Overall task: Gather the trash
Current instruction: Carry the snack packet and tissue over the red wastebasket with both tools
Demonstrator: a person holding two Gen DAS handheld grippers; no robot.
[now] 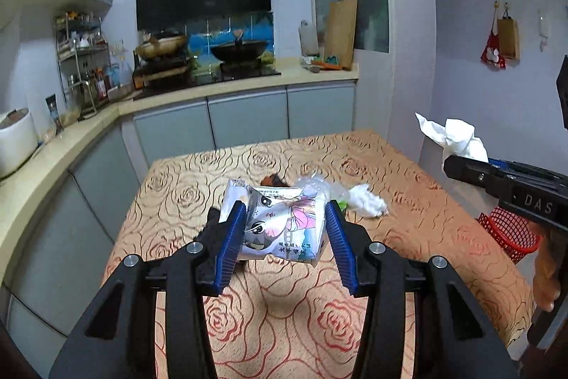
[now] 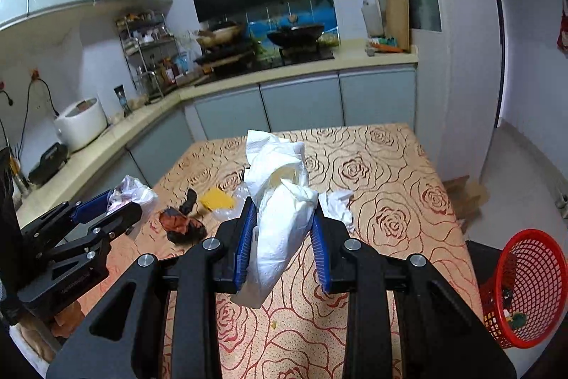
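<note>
Both loaded for one trip: left hand-held gripper (image 1: 285,226) clamps a snack wrapper (image 1: 280,222), right hand-held gripper (image 2: 284,233) pinches crumpled tissue (image 2: 280,201), red basket (image 2: 525,290) waiting right of the counter (image 2: 408,201)

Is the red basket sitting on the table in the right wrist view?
No, the red basket sits off the table's right edge, lower down beside it.

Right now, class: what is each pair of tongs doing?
Left tongs: closed on a printed snack wrapper.
Right tongs: closed on a crumpled white paper towel.
</note>
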